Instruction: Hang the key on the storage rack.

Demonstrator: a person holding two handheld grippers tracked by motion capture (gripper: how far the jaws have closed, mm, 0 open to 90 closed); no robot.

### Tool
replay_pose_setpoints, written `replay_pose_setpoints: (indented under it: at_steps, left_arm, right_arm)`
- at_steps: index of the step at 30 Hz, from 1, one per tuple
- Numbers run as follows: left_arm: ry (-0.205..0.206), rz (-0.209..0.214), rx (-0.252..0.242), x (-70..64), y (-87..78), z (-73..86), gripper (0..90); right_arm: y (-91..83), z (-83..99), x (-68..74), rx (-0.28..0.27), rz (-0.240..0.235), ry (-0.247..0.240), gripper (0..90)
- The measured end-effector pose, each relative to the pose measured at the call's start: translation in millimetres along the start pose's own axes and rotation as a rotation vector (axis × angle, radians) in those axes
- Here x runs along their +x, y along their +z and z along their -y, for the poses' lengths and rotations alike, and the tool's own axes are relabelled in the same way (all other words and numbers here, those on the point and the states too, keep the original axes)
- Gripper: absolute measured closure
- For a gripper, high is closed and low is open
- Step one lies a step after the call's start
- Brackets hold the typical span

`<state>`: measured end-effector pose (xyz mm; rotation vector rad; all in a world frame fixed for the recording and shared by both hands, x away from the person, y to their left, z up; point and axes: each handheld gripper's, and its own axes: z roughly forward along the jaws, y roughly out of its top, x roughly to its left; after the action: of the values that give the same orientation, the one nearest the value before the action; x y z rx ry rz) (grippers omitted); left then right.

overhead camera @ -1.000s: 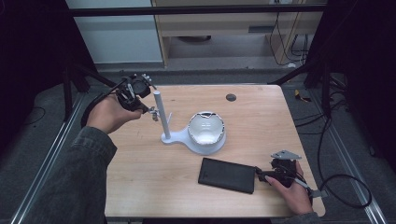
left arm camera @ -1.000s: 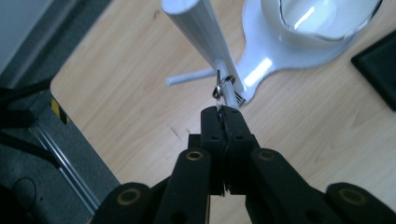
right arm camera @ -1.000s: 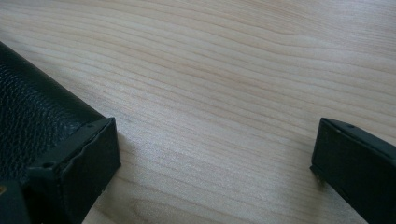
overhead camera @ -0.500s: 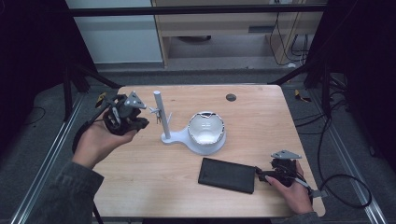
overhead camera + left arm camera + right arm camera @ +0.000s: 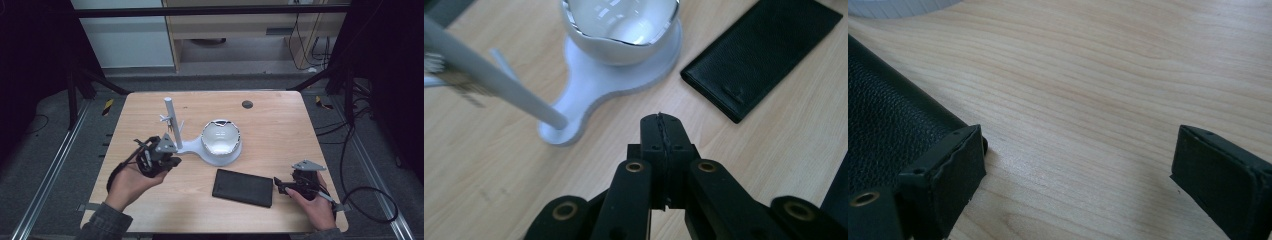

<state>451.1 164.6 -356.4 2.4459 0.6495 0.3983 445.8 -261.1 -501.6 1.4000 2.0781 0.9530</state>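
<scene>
Right gripper view alone reveals right gripper (image 5: 1078, 165) fingers spread beside wallet (image 5: 888, 125).

black wallet (image 5: 243, 188), white stand (image 5: 200, 145), pale wood table (image 5: 280, 130).

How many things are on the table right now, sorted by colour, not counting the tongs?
White: 2, the stand and the bowl on its base
Black: 1, the wallet
Dark: 1, the small round disc
Total: 4
</scene>
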Motion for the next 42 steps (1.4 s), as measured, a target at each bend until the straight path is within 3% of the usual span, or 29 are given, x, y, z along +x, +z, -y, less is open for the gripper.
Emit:
replay_pose_setpoints:
  at_steps: [8, 13, 17, 27, 31, 36, 42]
  left_arm:
    - [0.012, 0.092, 0.006, -22.1, 52.6, 11.7, 89.7]
    - [0.003, 0.131, 0.0, -31.5, 75.7, 16.0, 89.8]
    - [0.02, 0.158, 0.029, -41.9, 94.2, 18.9, 89.9]
    - [0.017, 0.178, 0.051, -48.2, 108.2, 24.6, 90.0]
    - [0.025, 0.189, 0.073, -52.8, 113.8, 28.0, 90.0]
    - [0.073, 0.179, 0.112, -60.4, 120.0, 27.8, 90.0]
    - [0.077, 0.172, 0.106, -59.0, 120.5, 26.9, 90.0]
  right_arm:
    - [-3.7, 1.8, -1.1, -0.007, -0.033, -0.028, 7.0]
    - [-4.5, 1.1, 0.7, -0.018, -0.036, -0.034, 8.8]
    - [-6.2, 0.4, 1.6, -0.028, -0.037, -0.035, 9.0]
    - [-12.5, -3.8, 2.5, -0.099, -0.044, -0.032, 17.1]
    - [-13.5, -2.8, 0.8, -0.099, -0.048, -0.036, 17.2]
    - [-17.2, -1.6, 2.5, -0.1, -0.052, -0.025, 16.6]
    - [-18.7, 0.9, 3.4, -0.091, -0.042, -0.037, 15.3]
